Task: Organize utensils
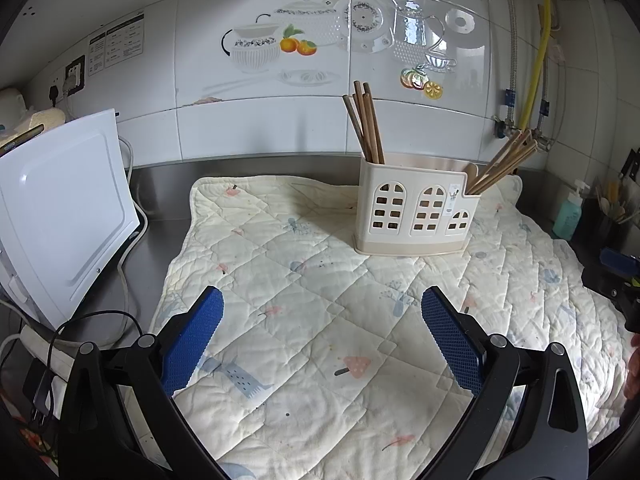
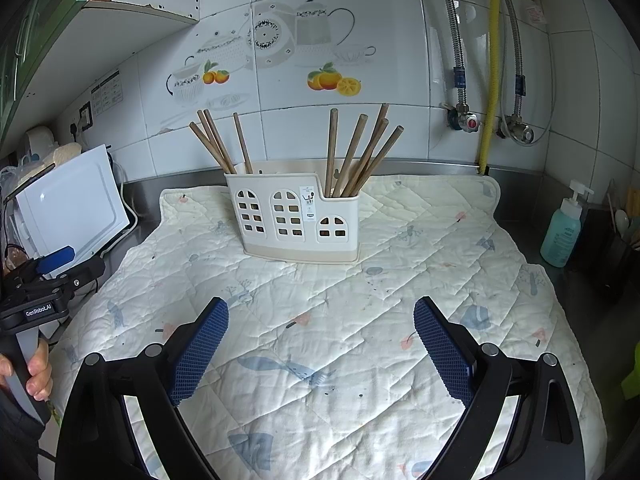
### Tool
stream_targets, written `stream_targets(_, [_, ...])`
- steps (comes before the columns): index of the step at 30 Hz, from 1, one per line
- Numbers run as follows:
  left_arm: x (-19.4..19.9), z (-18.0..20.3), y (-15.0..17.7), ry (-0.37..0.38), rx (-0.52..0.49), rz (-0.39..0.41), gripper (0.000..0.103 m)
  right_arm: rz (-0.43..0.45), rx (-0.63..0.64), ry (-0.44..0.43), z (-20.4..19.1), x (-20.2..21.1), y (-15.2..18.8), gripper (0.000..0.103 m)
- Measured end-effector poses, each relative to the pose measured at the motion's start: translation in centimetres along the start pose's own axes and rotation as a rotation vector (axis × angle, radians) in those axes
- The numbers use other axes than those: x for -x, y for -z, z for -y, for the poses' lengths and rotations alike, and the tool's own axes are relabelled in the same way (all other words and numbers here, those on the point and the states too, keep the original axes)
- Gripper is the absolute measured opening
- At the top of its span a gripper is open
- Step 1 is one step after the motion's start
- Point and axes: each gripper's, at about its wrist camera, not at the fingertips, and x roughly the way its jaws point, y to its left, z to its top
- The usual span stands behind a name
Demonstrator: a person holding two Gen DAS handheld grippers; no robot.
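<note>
Quilted mat (image 2: pixel 360 320) | holder (image 2: pixel 300 220) w/ chopsticks (image 2: pixel 352 156) | soap btl (image 2: pixel 562 232) rt | both grippers (image 1: pixel 322 334) (image 2: pixel 320 344) wide apart, empty

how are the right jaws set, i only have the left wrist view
observer: the right gripper is open, with nothing between the jaws, only the quilted mat beyond.
operator: who's holding my tool
observer: at the right view's left edge, a bare left hand wraps its handle.
operator: what's above the microwave side
observer: a green cupboard hangs there, out of your frame.
</note>
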Motion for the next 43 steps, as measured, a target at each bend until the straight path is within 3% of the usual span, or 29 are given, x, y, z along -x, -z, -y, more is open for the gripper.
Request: stream_targets(43, [-0.39,0.25,0.20,-0.015,-0.026,-0.003,0.098,-0.016,0.000,-0.003,0.34,-0.41,0.31,0.091])
